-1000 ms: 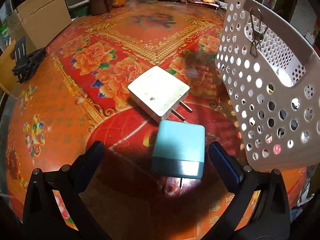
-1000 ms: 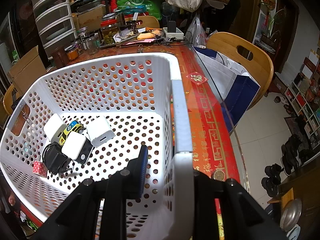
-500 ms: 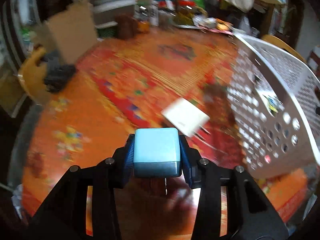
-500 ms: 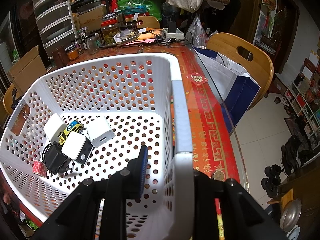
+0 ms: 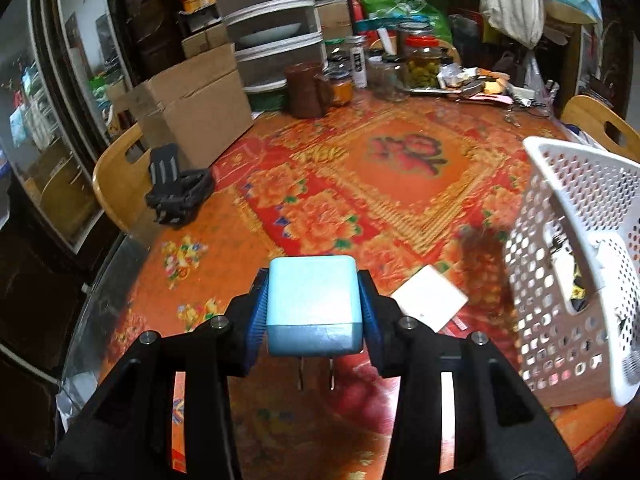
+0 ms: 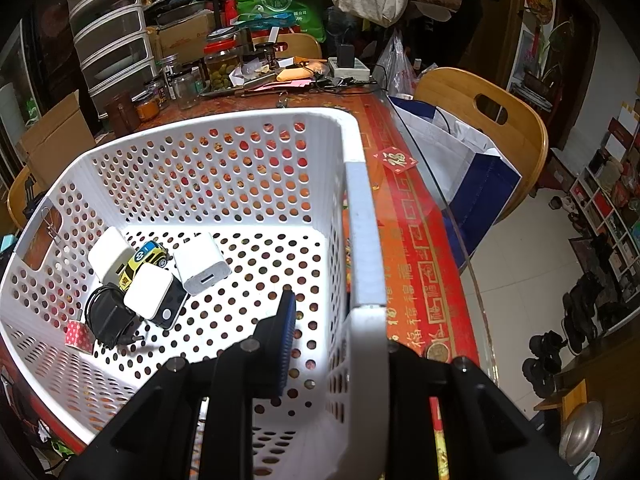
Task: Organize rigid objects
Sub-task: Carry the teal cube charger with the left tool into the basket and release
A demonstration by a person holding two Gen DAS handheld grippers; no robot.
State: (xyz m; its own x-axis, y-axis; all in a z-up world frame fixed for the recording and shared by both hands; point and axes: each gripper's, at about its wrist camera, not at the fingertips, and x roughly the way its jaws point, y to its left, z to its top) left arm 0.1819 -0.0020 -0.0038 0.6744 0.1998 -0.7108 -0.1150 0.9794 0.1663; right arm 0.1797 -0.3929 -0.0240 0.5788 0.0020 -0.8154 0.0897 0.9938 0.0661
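My left gripper (image 5: pixel 312 312) is shut on a light blue plug adapter (image 5: pixel 312 304), held above the table with its two prongs pointing toward the camera. A white charger (image 5: pixel 430 303) lies flat on the patterned table just right of it. The white perforated basket (image 5: pixel 560 264) stands tilted at the right. My right gripper (image 6: pixel 336 332) is shut on the basket's rim (image 6: pixel 366 264), one finger inside and one outside. Inside lie two white chargers (image 6: pixel 202 264), a white and black charger (image 6: pixel 154 296), a yellow toy car (image 6: pixel 142 264), a black adapter (image 6: pixel 108 318) and a red dotted tape roll (image 6: pixel 78 336).
A cardboard box (image 5: pixel 196 108) and a black folding stand (image 5: pixel 176 192) sit at the table's left edge. Jars and a brown mug (image 5: pixel 308 90) crowd the far side. Wooden chairs (image 6: pixel 488 120) stand around the table, and a blue and white bag (image 6: pixel 460 168) is beside it.
The left gripper closed on the blue adapter, which lay on the table, and lifted it. The white charger stayed on the table. The right gripper and basket have not moved.
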